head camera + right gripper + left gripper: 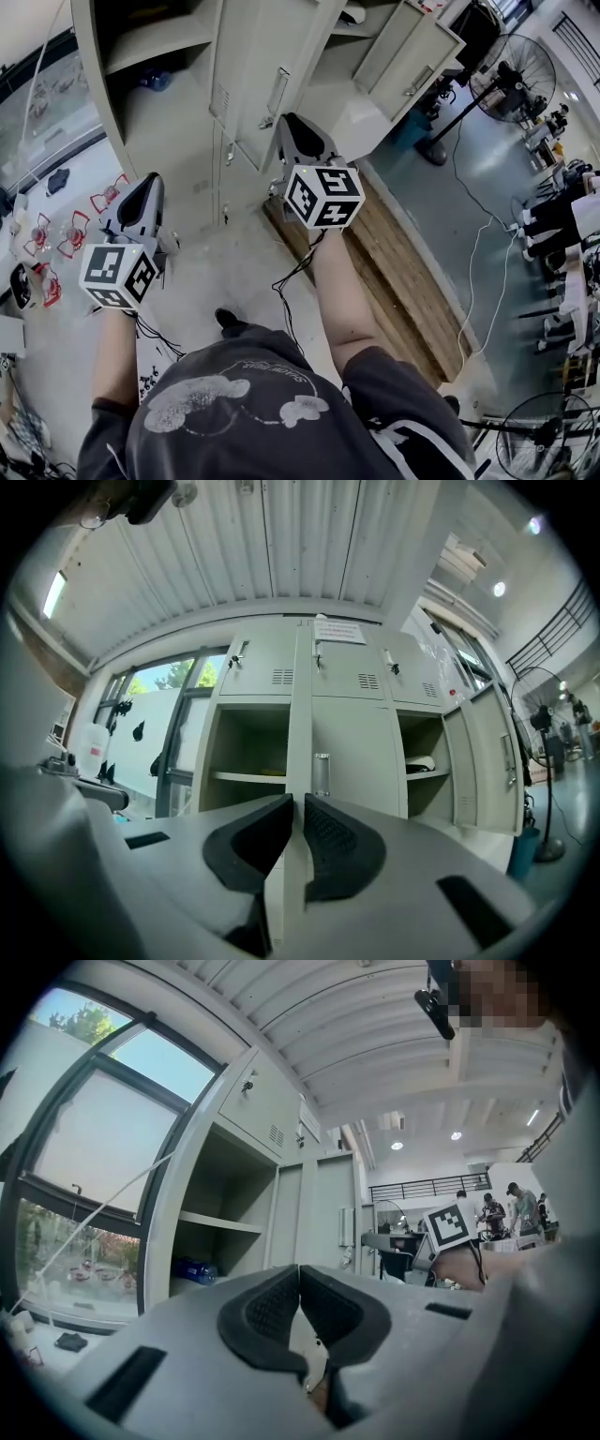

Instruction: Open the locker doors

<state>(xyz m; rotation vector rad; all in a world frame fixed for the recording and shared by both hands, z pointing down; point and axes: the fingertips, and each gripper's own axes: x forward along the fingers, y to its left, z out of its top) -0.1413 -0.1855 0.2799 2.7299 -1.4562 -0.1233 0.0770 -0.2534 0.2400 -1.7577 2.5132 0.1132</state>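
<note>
- The left tool [299, 1274] is clenched and empty, level before the lockers' open left compartment [225, 1241].
- The right tool [292, 803] is clenched to a thin slit, holding nothing, and faces the closed middle door [361, 752].
- The right-hand door [489, 761] stands open.

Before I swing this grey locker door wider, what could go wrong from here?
1. The right gripper has its fingers closed on only the thin edge of the tall grey metal locker door. That narrow grip may slip as the door swings.
2. A black cable trails from that gripper to the floor, between the person's dark shoe and the wooden pallet. A step could snag it or cause a trip.
</note>
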